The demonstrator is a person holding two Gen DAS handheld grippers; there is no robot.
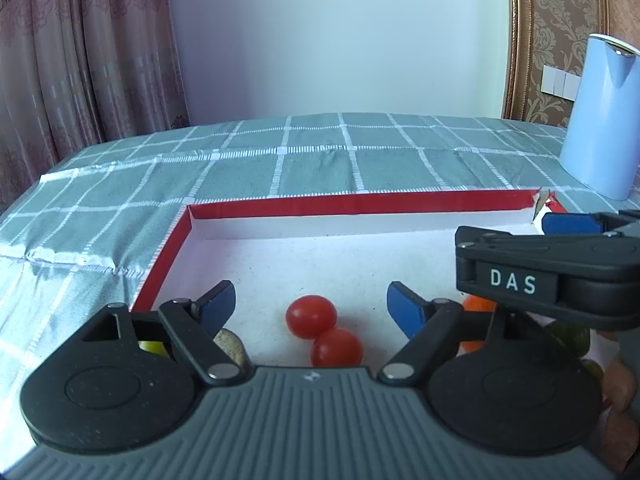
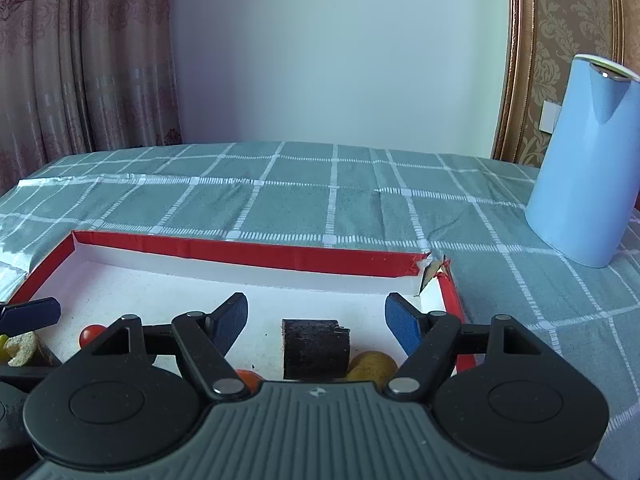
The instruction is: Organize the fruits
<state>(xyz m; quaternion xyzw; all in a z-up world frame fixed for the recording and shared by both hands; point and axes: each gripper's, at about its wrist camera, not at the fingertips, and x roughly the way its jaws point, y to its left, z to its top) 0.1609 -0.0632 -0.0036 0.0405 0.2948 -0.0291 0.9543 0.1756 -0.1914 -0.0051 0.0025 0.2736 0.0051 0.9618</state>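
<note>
A shallow box with red rim (image 1: pixel 320 202) and white floor lies on the checked cloth; it also shows in the right wrist view (image 2: pixel 240 250). My left gripper (image 1: pixel 310 306) is open above two red cherry tomatoes (image 1: pixel 311 316) (image 1: pixel 337 347). A beige piece (image 1: pixel 230 346) and something yellow (image 1: pixel 152 347) lie under its left finger. An orange fruit (image 1: pixel 476 303) and a green one (image 1: pixel 572 336) sit at right, under the right gripper's body (image 1: pixel 540 272). My right gripper (image 2: pixel 316 316) is open above a dark brown block (image 2: pixel 315 348), with a yellow-brown fruit (image 2: pixel 372 365) beside it.
A tall light-blue jug (image 2: pixel 580 164) stands on the cloth right of the box, also in the left wrist view (image 1: pixel 600 120). The box's far right corner (image 2: pixel 434 268) is torn. Curtains hang at the left, a wall is behind the table.
</note>
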